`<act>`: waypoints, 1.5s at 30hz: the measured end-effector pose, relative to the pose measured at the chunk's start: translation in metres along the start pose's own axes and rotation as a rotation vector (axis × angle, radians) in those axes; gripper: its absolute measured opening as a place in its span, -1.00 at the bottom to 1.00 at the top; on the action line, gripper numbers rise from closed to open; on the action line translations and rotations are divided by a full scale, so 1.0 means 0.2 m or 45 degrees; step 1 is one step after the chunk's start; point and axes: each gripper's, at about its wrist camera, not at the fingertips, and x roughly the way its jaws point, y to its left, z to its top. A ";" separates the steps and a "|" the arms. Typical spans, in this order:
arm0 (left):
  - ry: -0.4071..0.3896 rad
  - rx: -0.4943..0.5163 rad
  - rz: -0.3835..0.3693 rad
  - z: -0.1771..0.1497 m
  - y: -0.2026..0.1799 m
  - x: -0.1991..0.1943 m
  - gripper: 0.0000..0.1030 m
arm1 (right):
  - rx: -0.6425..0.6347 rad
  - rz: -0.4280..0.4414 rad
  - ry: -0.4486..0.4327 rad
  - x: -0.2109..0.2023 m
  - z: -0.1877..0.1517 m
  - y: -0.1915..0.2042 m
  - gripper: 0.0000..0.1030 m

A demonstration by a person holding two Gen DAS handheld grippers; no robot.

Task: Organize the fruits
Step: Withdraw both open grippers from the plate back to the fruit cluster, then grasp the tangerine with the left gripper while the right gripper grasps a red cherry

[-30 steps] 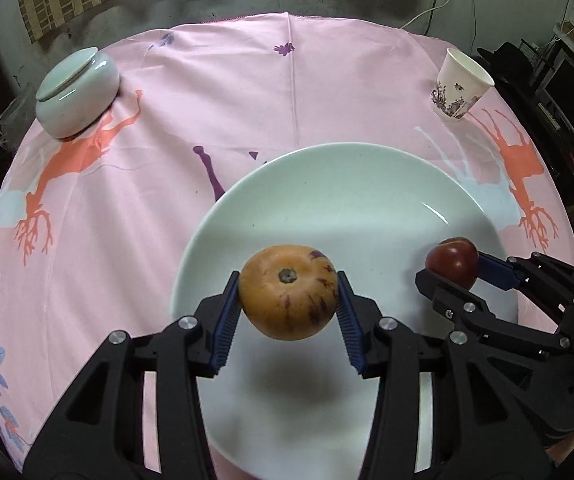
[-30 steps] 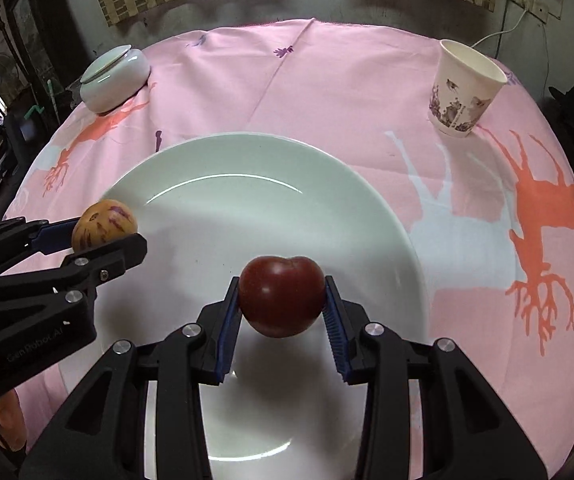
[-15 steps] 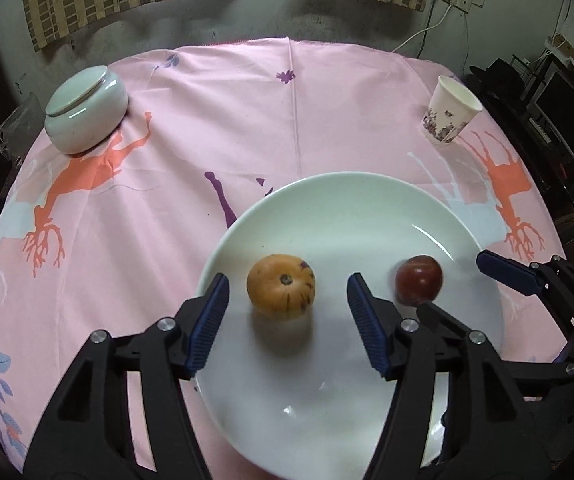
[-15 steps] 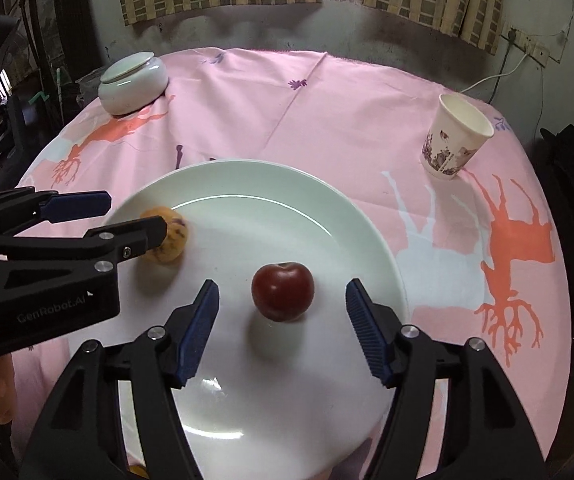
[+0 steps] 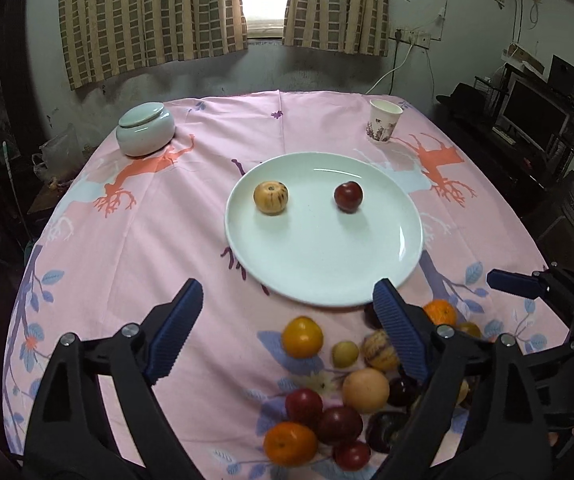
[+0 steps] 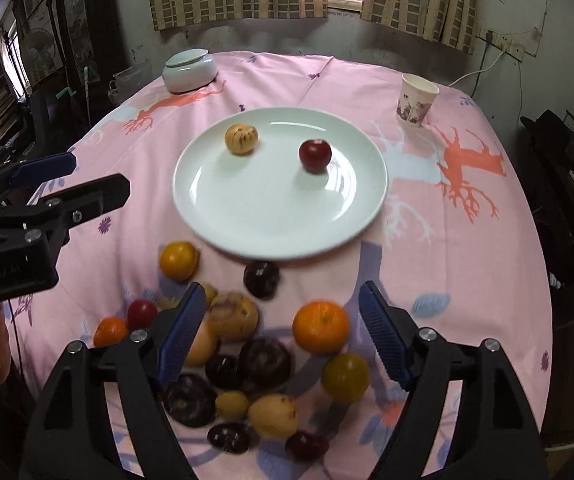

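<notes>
A white plate (image 5: 319,272) (image 6: 247,216) lies mid-table on the pink cloth. On it sit a yellow purple-streaked fruit (image 5: 271,197) (image 6: 241,139) and a dark red plum (image 5: 348,197) (image 6: 315,155), apart from each other. A pile of several loose fruits (image 5: 327,400) (image 6: 247,352) lies at the near edge: oranges, red, dark purple and yellow ones. My left gripper (image 5: 287,320) is open and empty, above the cloth near the pile. My right gripper (image 6: 281,328) is open and empty over the pile, an orange (image 6: 320,325) between its fingers' line of view.
A white lidded jar (image 5: 145,129) (image 6: 190,71) stands at the far left. A paper cup (image 5: 383,125) (image 6: 414,103) stands at the far right. The round table's edges drop off on all sides; dark furniture and a monitor (image 5: 535,116) stand to the right.
Both grippers opened, left the streaked fruit and the plum on the plate, then pulled back and up toward the near edge, bringing the fruit pile into view.
</notes>
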 end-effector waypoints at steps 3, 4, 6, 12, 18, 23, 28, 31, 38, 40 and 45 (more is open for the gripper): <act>-0.021 0.011 0.016 -0.12 -0.03 -0.07 0.78 | 0.026 0.000 -0.025 -0.08 -0.17 0.05 0.54; -0.019 0.009 0.018 -0.15 -0.03 -0.08 0.78 | 0.036 -0.010 -0.040 -0.10 -0.23 0.06 0.54; -0.005 -0.001 0.011 -0.23 -0.03 -0.09 0.82 | 0.058 -0.040 -0.066 -0.14 -0.33 0.08 0.62; 0.050 -0.013 0.009 -0.49 0.04 -0.10 0.94 | 0.163 -0.080 -0.129 -0.24 -0.59 0.03 0.90; 0.162 -0.136 0.009 -0.65 0.17 -0.02 0.94 | 0.227 -0.027 -0.105 -0.23 -0.65 -0.03 0.90; 0.179 -0.226 0.003 -0.69 0.24 -0.01 0.94 | 0.217 -0.106 -0.117 -0.14 -0.66 -0.04 0.79; 0.203 -0.230 0.018 -0.70 0.24 0.00 0.94 | 0.287 -0.058 -0.026 -0.02 -0.65 -0.11 -0.06; 0.217 -0.205 0.018 -0.71 0.23 0.01 0.94 | 0.273 -0.073 -0.002 0.04 -0.64 -0.12 -0.07; 0.254 -0.185 0.032 -0.72 0.22 0.03 0.94 | 0.221 -0.083 0.004 0.07 -0.62 -0.08 -0.35; 0.256 -0.177 0.054 -0.72 0.21 0.04 0.94 | 0.225 -0.054 -0.017 0.02 -0.62 -0.06 -0.35; 0.294 -0.147 0.032 -0.72 0.19 0.10 0.94 | 0.229 -0.047 -0.035 -0.04 -0.64 -0.05 -0.35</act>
